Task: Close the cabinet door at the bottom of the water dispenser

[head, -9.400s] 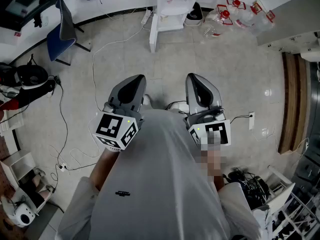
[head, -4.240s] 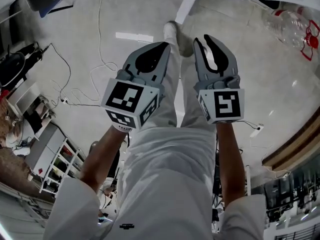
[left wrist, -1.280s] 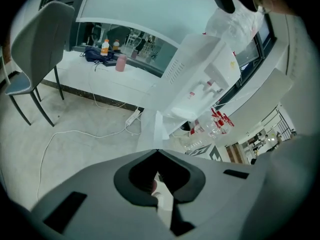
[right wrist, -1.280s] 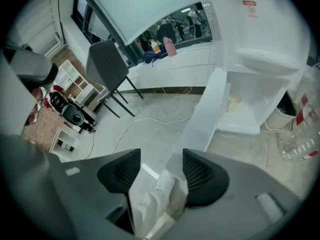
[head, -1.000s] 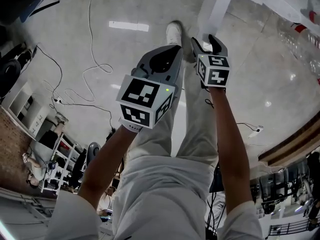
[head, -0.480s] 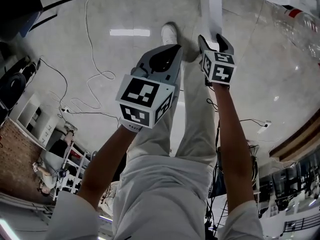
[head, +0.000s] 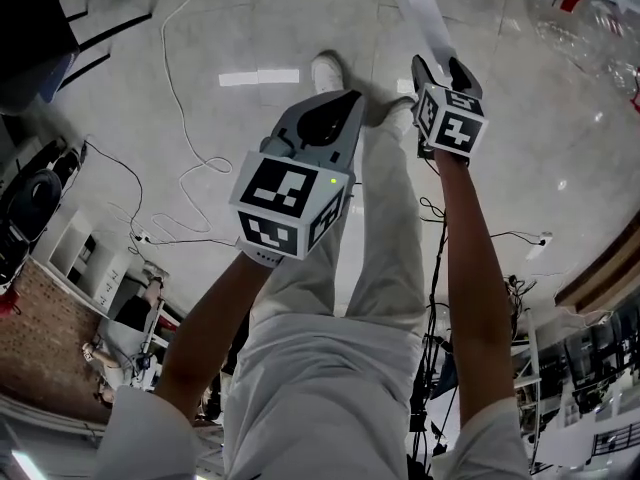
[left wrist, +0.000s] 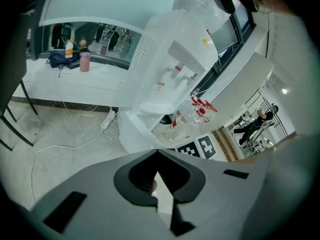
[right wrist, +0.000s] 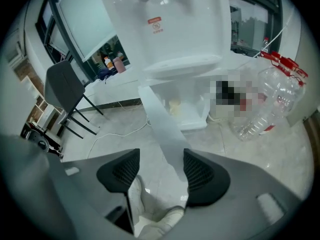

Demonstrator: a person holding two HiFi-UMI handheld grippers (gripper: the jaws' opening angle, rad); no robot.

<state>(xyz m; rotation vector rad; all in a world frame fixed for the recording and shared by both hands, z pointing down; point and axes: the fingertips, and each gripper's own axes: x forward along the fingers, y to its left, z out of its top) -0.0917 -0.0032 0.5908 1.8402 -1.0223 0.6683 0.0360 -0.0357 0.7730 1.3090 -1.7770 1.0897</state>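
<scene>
The white water dispenser [right wrist: 170, 24] stands ahead, also visible in the left gripper view [left wrist: 175, 69]. Its bottom cabinet [right wrist: 187, 109] is open, and the white cabinet door [right wrist: 162, 119] swings out edge-on toward me. My right gripper [right wrist: 160, 156] is open and straddles the door's free edge, which lies close to the right pad [right wrist: 200, 176]. In the head view that gripper [head: 441, 64] sits at the end of the door [head: 415, 3]. My left gripper [head: 340, 98] hangs over the person's legs, shut and empty, with its tips meeting [left wrist: 157, 151].
Empty clear water bottles [right wrist: 270, 99] lie on the floor right of the dispenser. A dark chair [right wrist: 65, 91] stands to the left. A white cable [head: 190, 158] and a power strip [left wrist: 107, 121] lie on the tiles. The person's shoe [head: 327, 71] is below the grippers.
The right gripper has reached further out along the door, whose edge now sits between its jaws. The left gripper has kept about the same place in view.
</scene>
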